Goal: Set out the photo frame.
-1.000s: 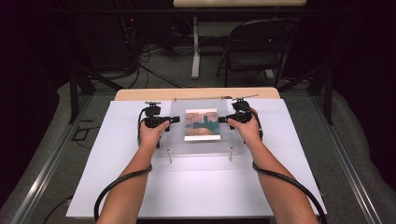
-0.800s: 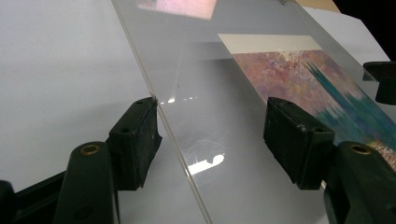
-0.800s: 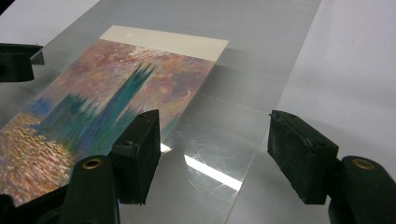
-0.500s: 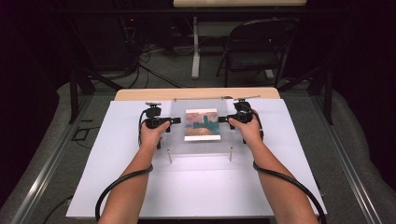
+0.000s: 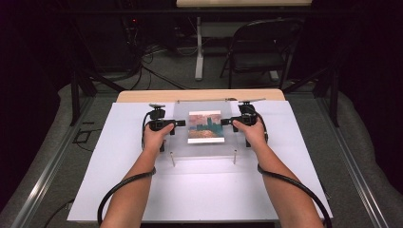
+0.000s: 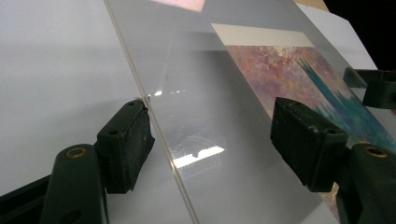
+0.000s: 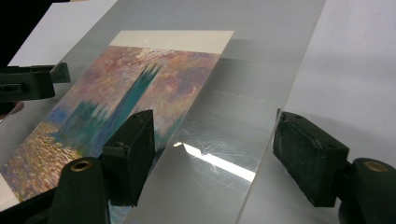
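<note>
A clear acrylic sheet (image 5: 204, 149) lies over a colourful painting print (image 5: 205, 126) on the white tabletop (image 5: 214, 194). My left gripper (image 5: 180, 123) is at the sheet's left edge and my right gripper (image 5: 225, 122) at its right edge, both pointing inward. In the left gripper view the jaws stand wide apart, and the left gripper (image 6: 210, 126) is open astride the edge of the sheet (image 6: 201, 93), with the print (image 6: 289, 70) beyond. The right gripper (image 7: 215, 128) is likewise open across the sheet (image 7: 243, 70), beside the print (image 7: 116, 93).
Two small posts (image 5: 172, 159) (image 5: 234, 156) stand at the sheet's near edge. A wooden strip (image 5: 199, 95) borders the far side of the tabletop. Behind the table are a folding chair (image 5: 259, 47), a white table leg (image 5: 199, 47) and floor cables (image 5: 152, 71).
</note>
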Demonstrator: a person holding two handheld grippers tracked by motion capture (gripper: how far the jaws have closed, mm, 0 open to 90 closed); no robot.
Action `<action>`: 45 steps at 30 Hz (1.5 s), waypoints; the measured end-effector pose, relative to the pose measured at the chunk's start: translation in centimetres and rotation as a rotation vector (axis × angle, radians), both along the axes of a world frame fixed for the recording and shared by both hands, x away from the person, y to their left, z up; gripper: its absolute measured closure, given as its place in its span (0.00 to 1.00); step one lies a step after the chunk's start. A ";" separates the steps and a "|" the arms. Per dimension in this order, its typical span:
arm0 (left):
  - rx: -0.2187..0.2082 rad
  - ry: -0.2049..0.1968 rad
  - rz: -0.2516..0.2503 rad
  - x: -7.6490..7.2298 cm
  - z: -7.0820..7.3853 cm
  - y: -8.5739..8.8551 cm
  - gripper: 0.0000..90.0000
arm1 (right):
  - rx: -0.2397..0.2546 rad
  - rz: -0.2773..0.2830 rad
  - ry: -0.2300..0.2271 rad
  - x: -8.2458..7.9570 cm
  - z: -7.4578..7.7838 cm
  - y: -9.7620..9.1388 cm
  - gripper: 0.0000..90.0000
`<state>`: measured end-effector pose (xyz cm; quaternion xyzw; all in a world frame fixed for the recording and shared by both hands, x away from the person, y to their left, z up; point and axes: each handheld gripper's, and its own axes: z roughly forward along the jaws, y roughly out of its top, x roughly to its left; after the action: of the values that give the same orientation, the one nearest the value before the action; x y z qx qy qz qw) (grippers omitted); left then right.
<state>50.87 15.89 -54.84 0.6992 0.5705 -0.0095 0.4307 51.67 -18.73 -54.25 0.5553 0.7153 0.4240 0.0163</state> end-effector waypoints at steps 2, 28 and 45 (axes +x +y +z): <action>-0.001 0.000 0.001 0.0 0.0 0.0 0.32 | -0.010 0.004 0.006 0.0 0.1 0.1 0.31; -0.033 0.029 0.019 0.2 0.0 0.1 0.36 | 0.005 -0.011 0.018 0.0 -0.1 0.3 0.30; -0.039 0.032 0.017 0.2 0.6 0.5 0.41 | 0.004 -0.008 0.002 -0.1 0.4 0.2 0.34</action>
<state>51.10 16.44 -54.29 0.6854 0.5832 -0.0284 0.4352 51.59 -18.51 -53.85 0.5587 0.7121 0.4249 0.0161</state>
